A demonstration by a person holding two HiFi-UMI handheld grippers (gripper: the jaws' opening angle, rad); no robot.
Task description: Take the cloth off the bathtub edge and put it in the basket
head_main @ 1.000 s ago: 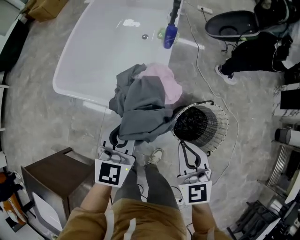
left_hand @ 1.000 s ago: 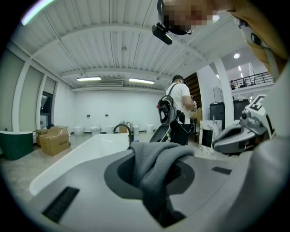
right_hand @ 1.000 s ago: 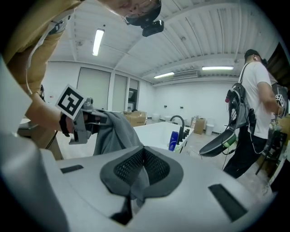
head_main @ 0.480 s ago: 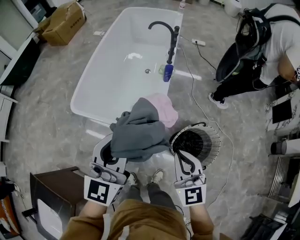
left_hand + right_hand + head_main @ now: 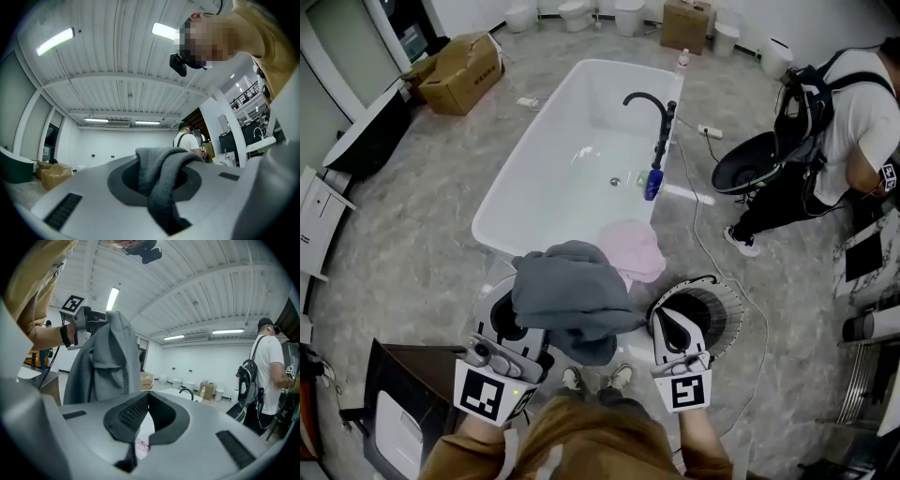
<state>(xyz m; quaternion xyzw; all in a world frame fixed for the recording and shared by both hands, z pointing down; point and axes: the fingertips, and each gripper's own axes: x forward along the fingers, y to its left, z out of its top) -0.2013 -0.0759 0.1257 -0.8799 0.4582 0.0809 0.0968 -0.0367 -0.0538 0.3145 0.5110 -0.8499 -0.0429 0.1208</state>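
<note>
A grey cloth (image 5: 572,300) hangs bunched from my left gripper (image 5: 514,317), which is shut on it; in the left gripper view a fold of the cloth (image 5: 164,187) runs between the jaws of the left gripper (image 5: 161,159). The cloth is lifted clear of the white bathtub (image 5: 572,141). A pink cloth (image 5: 633,248) lies on the tub's near right edge. The wire basket (image 5: 717,305) with a black liner stands on the floor to the right. My right gripper (image 5: 675,323) is held over the basket's left rim, its jaws shut with nothing in them. The right gripper view shows the grey cloth (image 5: 105,362) hanging at its left.
A black faucet (image 5: 652,108) and a blue bottle (image 5: 652,183) are at the tub's right side. Another person (image 5: 853,112) with a backpack stands at the right. A dark cabinet (image 5: 403,375) is at my lower left, cardboard boxes (image 5: 459,61) lie far left, and a cable (image 5: 703,234) runs across the floor.
Both grippers have risen, the left more. The grey cloth has come up off the tub edge with the left gripper, uncovering the pink cloth, which stays on the edge.
</note>
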